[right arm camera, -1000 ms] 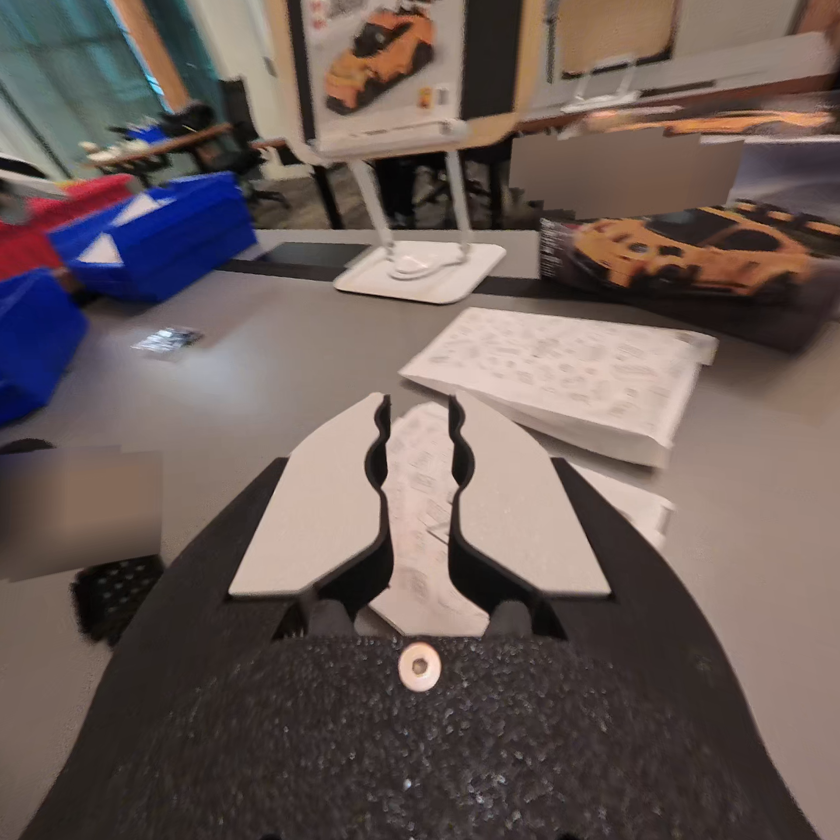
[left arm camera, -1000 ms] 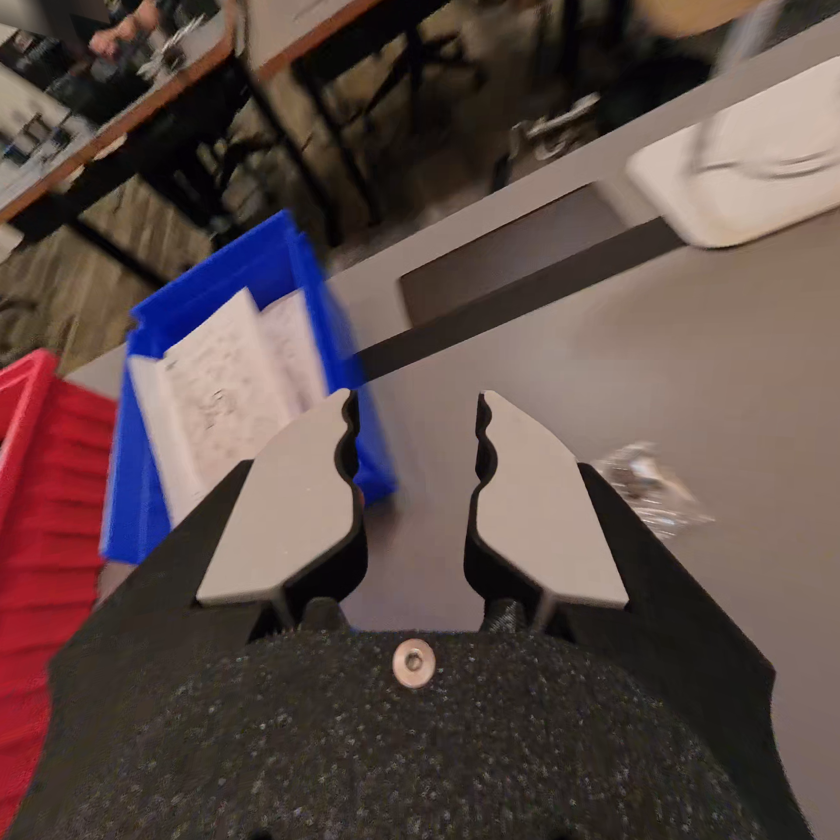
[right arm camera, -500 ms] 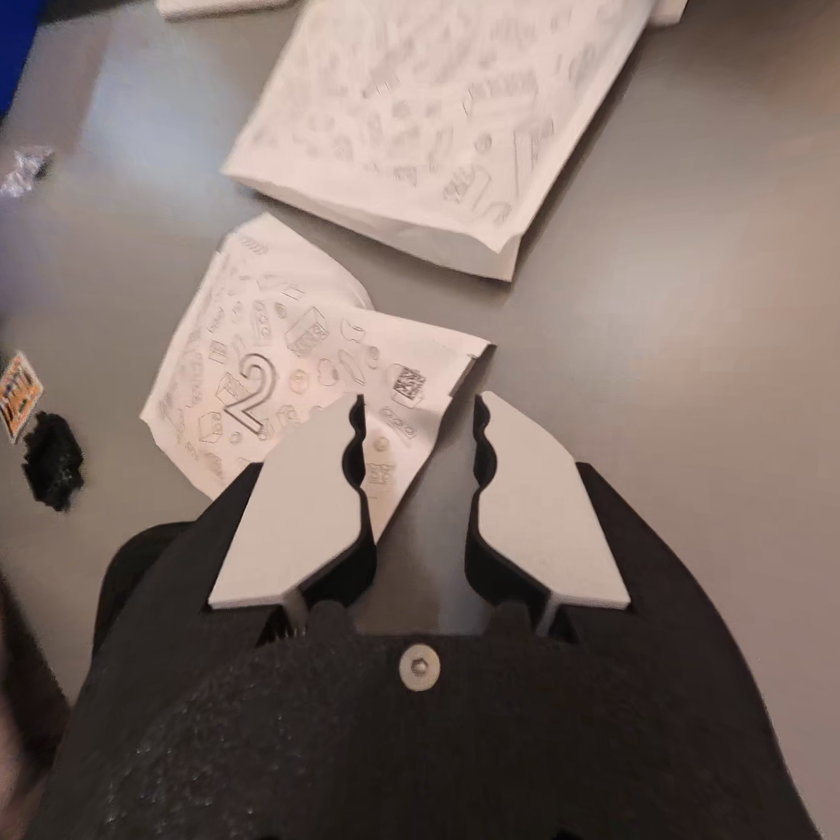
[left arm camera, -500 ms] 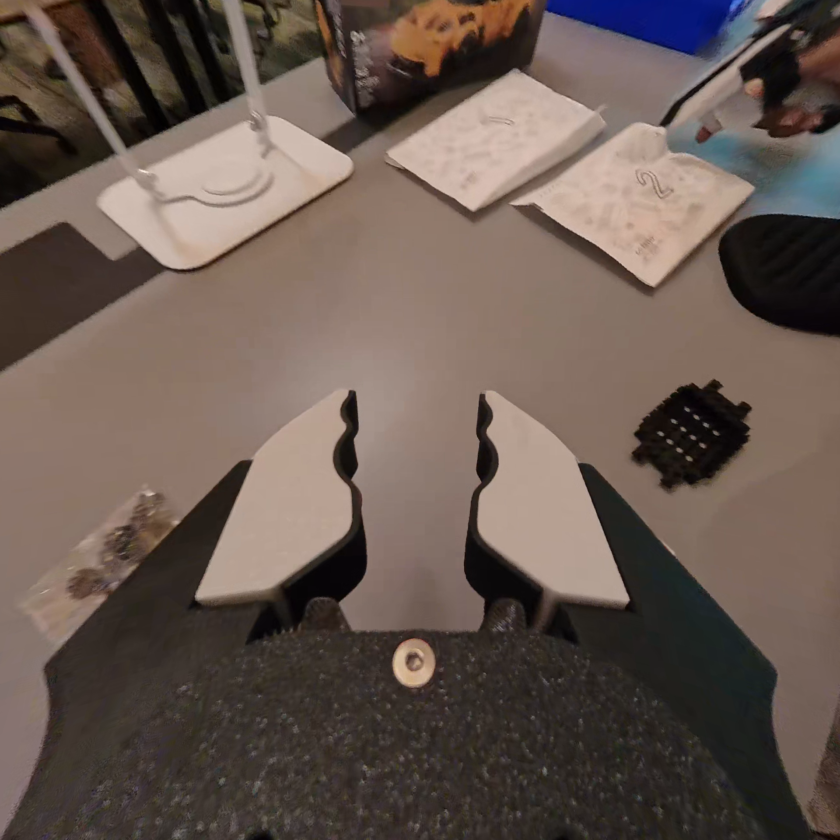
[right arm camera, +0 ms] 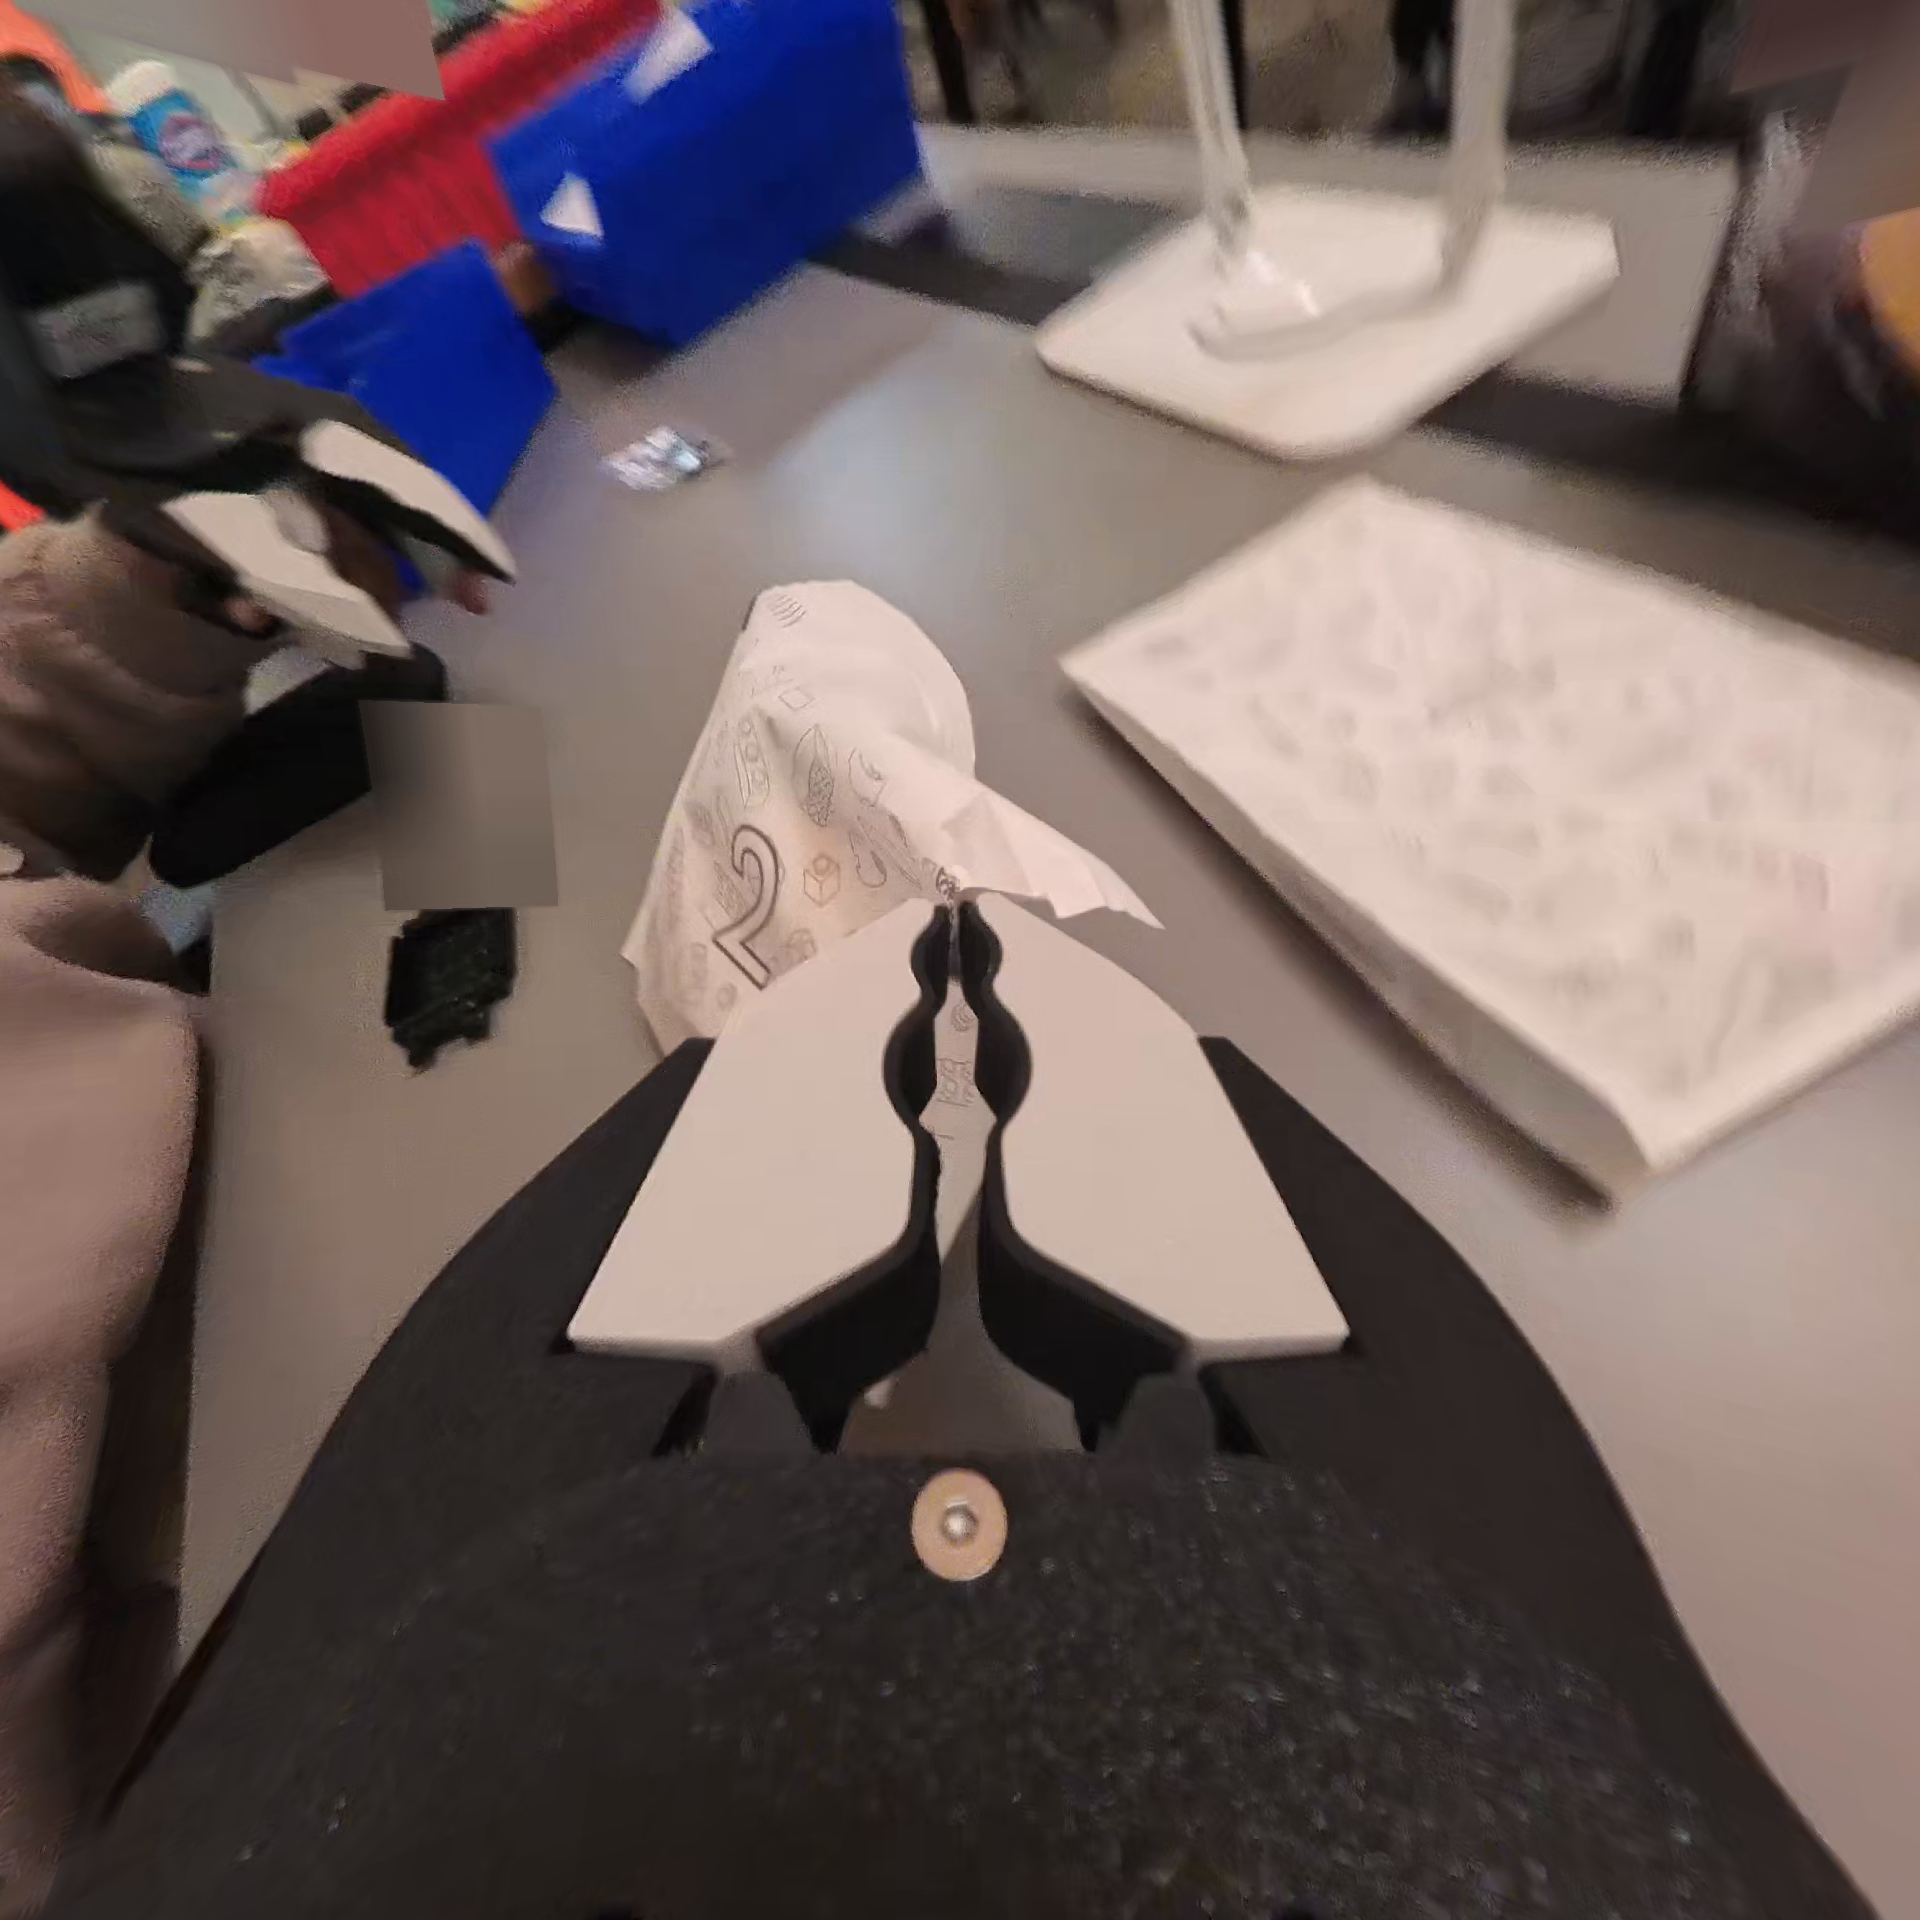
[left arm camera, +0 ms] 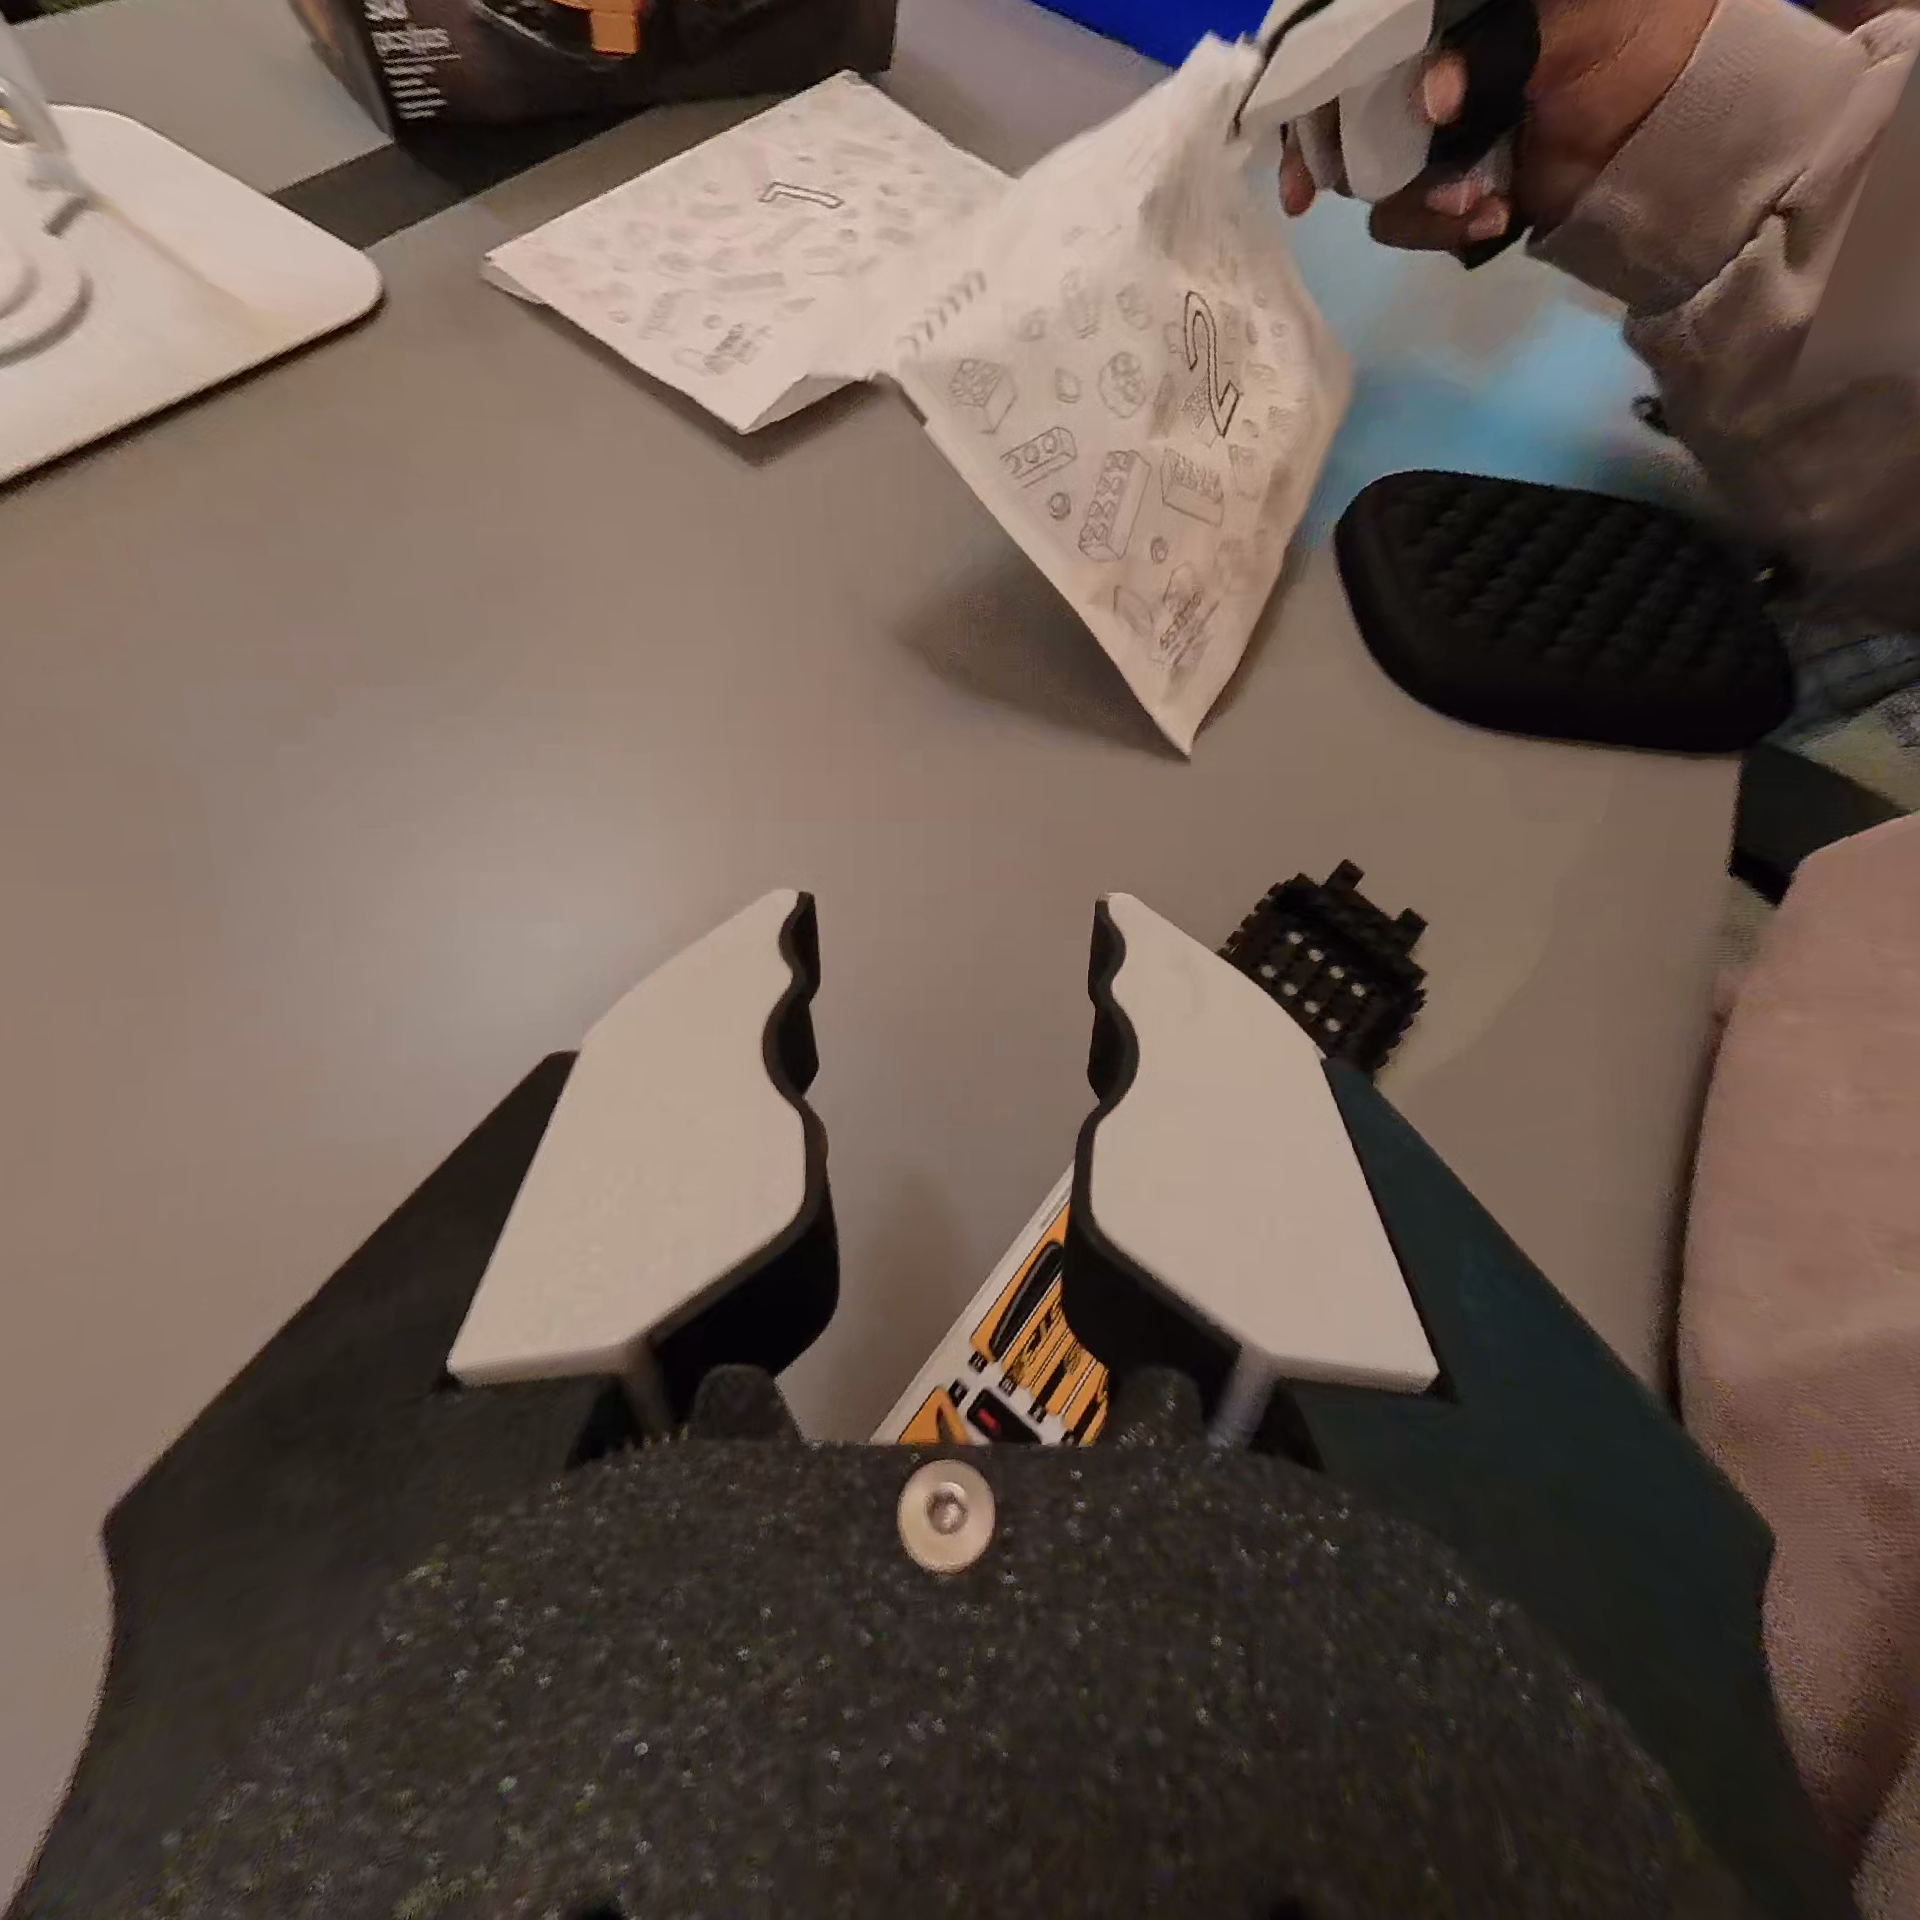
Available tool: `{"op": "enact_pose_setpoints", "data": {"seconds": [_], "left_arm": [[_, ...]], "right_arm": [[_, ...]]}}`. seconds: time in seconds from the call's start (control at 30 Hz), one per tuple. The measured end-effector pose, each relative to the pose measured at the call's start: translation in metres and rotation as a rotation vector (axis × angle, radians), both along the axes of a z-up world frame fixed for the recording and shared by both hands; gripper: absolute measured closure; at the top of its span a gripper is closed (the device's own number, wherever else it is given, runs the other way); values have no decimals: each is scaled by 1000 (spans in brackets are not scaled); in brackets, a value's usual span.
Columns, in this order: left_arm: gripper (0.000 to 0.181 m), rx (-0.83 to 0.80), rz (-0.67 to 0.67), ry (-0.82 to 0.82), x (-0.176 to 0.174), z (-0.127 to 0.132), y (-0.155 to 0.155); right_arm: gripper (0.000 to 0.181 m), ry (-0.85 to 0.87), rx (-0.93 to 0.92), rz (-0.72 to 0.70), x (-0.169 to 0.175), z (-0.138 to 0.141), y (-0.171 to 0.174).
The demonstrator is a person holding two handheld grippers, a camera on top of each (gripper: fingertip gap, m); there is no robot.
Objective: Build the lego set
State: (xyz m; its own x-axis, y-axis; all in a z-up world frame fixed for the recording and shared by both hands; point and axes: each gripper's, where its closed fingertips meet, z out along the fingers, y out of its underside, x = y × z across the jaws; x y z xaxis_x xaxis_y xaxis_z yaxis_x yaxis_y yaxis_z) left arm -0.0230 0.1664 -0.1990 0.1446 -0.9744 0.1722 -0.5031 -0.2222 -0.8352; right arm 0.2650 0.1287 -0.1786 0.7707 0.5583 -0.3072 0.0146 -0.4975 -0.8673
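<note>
My right gripper (right arm camera: 951, 912) is shut on a corner of a white printed paper bag (right arm camera: 821, 769) and holds that end up off the grey table; the bag's far end rests on the table. The lifted bag also shows in the left wrist view (left arm camera: 1143, 436), with the right gripper (left arm camera: 1262, 62) above it. My left gripper (left arm camera: 951, 914) is open and empty, low over the table. A black lego assembly (left arm camera: 1325, 977) lies just right of its right finger. A yellow sticker sheet (left arm camera: 997, 1340) lies under the jaws. The left gripper shows in the right wrist view (right arm camera: 457, 613).
A second, flat paper bag (right arm camera: 1507, 810) lies to the right. A white stand base (right arm camera: 1330, 312) and the dark lego box (left arm camera: 623, 52) stand at the back. Blue bins (right arm camera: 707, 177), a red bin (right arm camera: 395, 197) and a small plastic bag (right arm camera: 665, 454) are far left. A black pad (left arm camera: 1558, 613) lies nearby. My right fingertips sit around 30 centimeters from my left ones.
My right gripper has shut on the bag's corner and lifted it. My left gripper has swung from the blue bin to the black assembly, still open.
</note>
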Motion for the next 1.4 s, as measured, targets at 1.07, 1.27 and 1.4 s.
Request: {"op": "enact_pose_setpoints", "data": {"seconds": [1.07, 1.27, 1.4], "left_arm": [[180, 290, 265, -499, -70, 121, -11], [180, 385, 696, -537, -207, 165, 27], [180, 375, 1047, -577, -314, 174, 46]], "right_arm": [[173, 207, 229, 227, -207, 120, 15], [168, 242, 194, 272, -215, 97, 13], [168, 304, 130, 288, -210, 77, 14]]}}
